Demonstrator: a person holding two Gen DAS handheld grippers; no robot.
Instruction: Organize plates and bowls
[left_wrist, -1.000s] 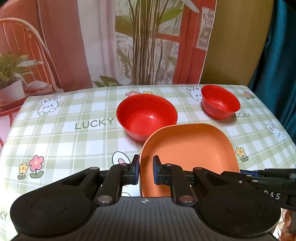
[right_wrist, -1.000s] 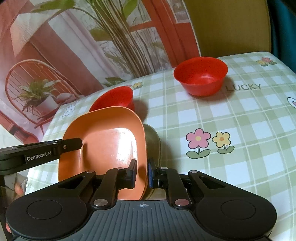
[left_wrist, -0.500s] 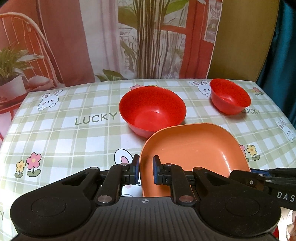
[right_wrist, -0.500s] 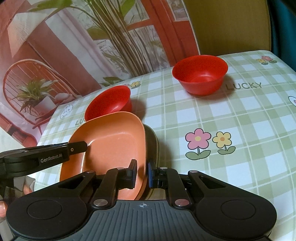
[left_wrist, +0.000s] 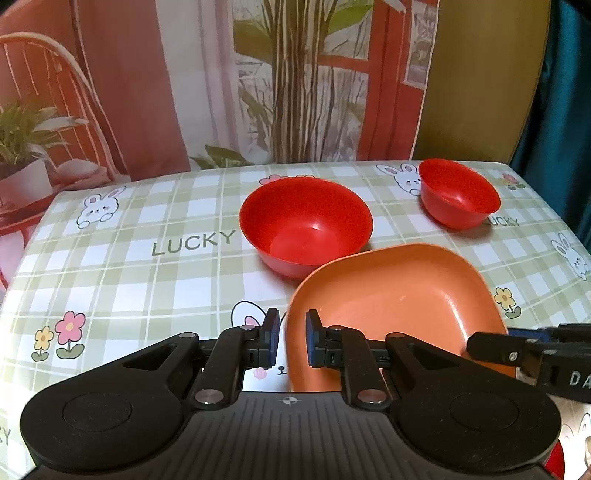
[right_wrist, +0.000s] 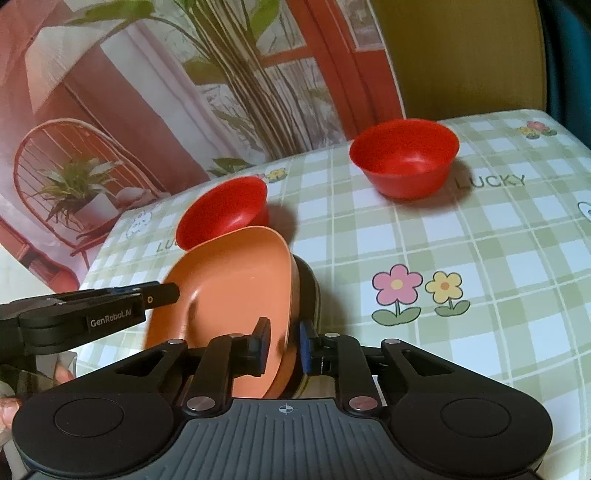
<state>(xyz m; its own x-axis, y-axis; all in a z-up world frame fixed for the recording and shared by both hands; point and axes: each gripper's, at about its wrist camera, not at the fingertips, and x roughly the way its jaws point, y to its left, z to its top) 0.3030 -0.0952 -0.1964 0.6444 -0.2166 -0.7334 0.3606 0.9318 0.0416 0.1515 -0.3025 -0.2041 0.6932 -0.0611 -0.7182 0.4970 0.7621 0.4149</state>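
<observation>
An orange square plate (left_wrist: 399, 299) is held between both grippers just above the table. My left gripper (left_wrist: 291, 338) is shut on its left rim. My right gripper (right_wrist: 282, 345) is shut on its right rim, with a dark plate (right_wrist: 308, 291) showing beneath the orange plate (right_wrist: 236, 280). A large red bowl (left_wrist: 304, 223) sits just behind the plate; it also shows in the right wrist view (right_wrist: 223, 212). A small red bowl (left_wrist: 458, 192) stands at the far right, also in the right wrist view (right_wrist: 404, 162).
The table carries a green checked cloth (left_wrist: 147, 280) printed with rabbits, flowers and "LUCKY". A printed backdrop (left_wrist: 258, 81) hangs behind the far edge. A teal curtain (left_wrist: 565, 92) hangs at the right.
The orange plate has tipped from tilted toward level and come down lower, onto or near the dark plate. Both grippers moved with it and stayed shut.
</observation>
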